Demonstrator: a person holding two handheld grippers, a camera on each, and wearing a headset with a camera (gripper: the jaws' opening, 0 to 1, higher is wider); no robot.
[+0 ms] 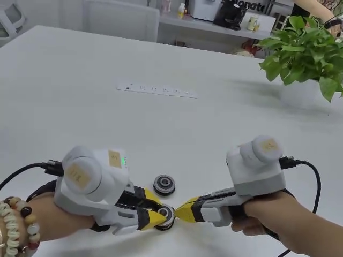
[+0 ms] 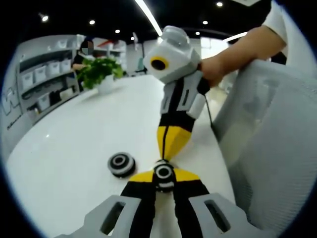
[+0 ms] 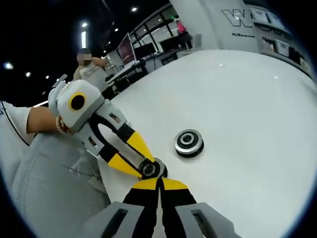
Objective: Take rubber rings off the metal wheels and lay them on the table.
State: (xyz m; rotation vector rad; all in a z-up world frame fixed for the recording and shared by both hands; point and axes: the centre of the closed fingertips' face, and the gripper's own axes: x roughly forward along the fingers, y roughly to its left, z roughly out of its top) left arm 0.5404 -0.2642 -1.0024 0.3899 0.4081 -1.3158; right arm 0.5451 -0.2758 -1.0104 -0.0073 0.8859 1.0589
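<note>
At the table's (image 1: 161, 123) near edge I am working two grippers. The left gripper (image 1: 159, 212) is clamping one metal wheel (image 1: 165, 213). The right gripper (image 1: 179, 212), jaws together, is touching that wheel's rim. A second wheel (image 1: 164, 184) is lying just beside them, free.

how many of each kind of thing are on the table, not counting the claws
wheels: 2, a loose wheel and a held wheel in the left claw
power strip: 1
potted plant: 1
total: 4
</note>
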